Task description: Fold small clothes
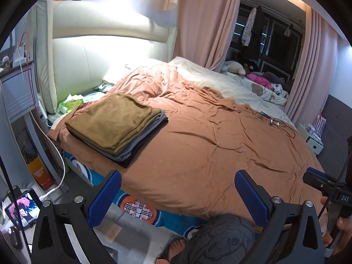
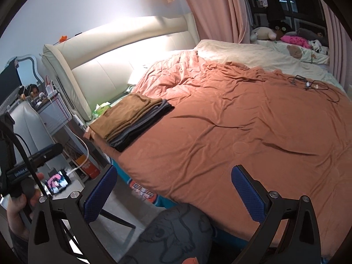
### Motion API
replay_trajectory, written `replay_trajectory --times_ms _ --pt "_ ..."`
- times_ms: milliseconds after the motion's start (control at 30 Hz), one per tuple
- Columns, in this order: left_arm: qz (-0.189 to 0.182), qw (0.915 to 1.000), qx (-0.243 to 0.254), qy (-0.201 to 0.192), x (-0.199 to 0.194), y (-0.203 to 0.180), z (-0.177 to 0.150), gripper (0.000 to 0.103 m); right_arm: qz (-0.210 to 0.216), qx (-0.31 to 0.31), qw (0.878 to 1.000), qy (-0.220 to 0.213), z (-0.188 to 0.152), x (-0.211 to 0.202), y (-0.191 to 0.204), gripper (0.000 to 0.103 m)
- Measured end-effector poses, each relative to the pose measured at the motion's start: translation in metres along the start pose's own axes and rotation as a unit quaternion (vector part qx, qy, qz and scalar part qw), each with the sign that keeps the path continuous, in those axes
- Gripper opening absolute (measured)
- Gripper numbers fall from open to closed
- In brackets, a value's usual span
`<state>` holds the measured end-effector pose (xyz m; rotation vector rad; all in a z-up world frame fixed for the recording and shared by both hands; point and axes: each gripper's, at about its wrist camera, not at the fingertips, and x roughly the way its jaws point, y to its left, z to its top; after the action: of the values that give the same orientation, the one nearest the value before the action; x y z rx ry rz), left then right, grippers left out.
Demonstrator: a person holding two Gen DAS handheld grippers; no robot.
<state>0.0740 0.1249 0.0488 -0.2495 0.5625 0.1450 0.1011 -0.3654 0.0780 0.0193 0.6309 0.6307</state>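
Observation:
A stack of folded clothes (image 1: pixel 114 127) lies on the orange bedspread (image 1: pixel 209 149) near the bed's left edge, with an olive-brown piece on top and grey and black pieces under it. The same stack (image 2: pixel 134 118) shows in the right wrist view. My left gripper (image 1: pixel 178 198) hangs open over the bed's near edge, nothing between its blue pads (image 1: pixel 105 198). My right gripper (image 2: pixel 173 193) is also open and empty, held off the near edge of the bedspread (image 2: pixel 242 132). Both are well short of the stack.
A person's knee in grey patterned trousers (image 1: pixel 222 237) and a sandalled foot sit below the grippers. Cables and small items (image 1: pixel 275 121) lie on the bed's far right. A padded headboard (image 1: pixel 99 50), a nightstand (image 1: pixel 17 88), a phone (image 1: pixel 22 209) on the floor and pink curtains (image 1: pixel 204 22) surround the bed.

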Motion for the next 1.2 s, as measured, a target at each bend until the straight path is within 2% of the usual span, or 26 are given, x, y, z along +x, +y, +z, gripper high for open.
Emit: replay_trajectory --times_ms 200,600,867,1200 --pt "-0.010 0.9999 0.007 -0.005 -0.010 -0.014 -0.008 0.103 -0.025 -0.021 0.999 -0.010 -0.018 -0.019 0.000 0.103" --pt "-0.032 0.9988 0.031 -0.022 -0.025 -0.039 -0.031 0.103 -0.037 -0.014 0.999 -0.025 -0.048 -0.041 -0.016 0.103" --pt "-0.030 0.9980 0.046 -0.030 -0.023 -0.047 -0.048 0.103 -0.043 -0.016 0.999 -0.029 -0.064 -0.046 -0.024 0.103" --pt "-0.026 0.9984 0.040 -0.031 -0.017 -0.045 -0.059 0.103 -0.052 -0.017 0.998 -0.028 -0.079 -0.051 -0.036 0.103"
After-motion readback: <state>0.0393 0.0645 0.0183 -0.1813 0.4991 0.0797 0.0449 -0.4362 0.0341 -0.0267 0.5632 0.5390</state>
